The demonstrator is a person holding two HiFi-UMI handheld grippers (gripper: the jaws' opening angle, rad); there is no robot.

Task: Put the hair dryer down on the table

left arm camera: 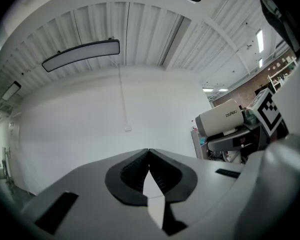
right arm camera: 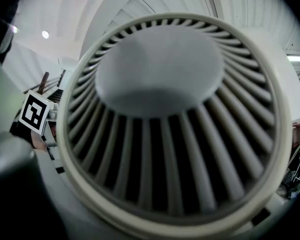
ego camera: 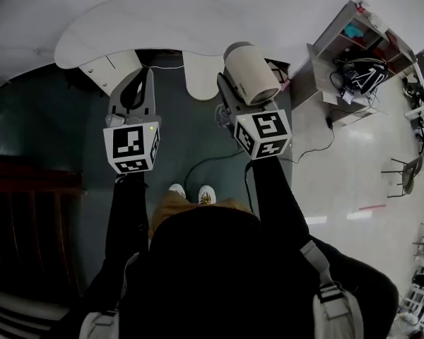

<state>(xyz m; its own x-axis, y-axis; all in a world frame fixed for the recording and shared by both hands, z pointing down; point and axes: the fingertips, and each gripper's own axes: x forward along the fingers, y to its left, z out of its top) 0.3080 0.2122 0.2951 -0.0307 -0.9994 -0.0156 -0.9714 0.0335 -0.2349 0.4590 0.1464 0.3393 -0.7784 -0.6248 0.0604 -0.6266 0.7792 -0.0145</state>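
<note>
A cream hair dryer (ego camera: 249, 73) with a fat round barrel is off the table, and my right gripper (ego camera: 242, 85) is shut on it. It hangs just in front of the near edge of the white table (ego camera: 148, 27). In the right gripper view its slatted rear grille (right arm camera: 175, 119) fills the frame and hides the jaws. My left gripper (ego camera: 143, 76) is level with it to the left, shut and holding nothing, its fingertips meeting (left arm camera: 149, 153). The left gripper view shows the dryer (left arm camera: 220, 121) at the right, beside the right gripper's marker cube (left arm camera: 267, 111).
A drawer unit (ego camera: 113, 66) stands under the table's left part. A black cable (ego camera: 205, 161) trails over the dark floor near the person's shoes (ego camera: 192, 191). A shelf (ego camera: 353, 48) with clutter stands at the right, a chair (ego camera: 406, 171) further right.
</note>
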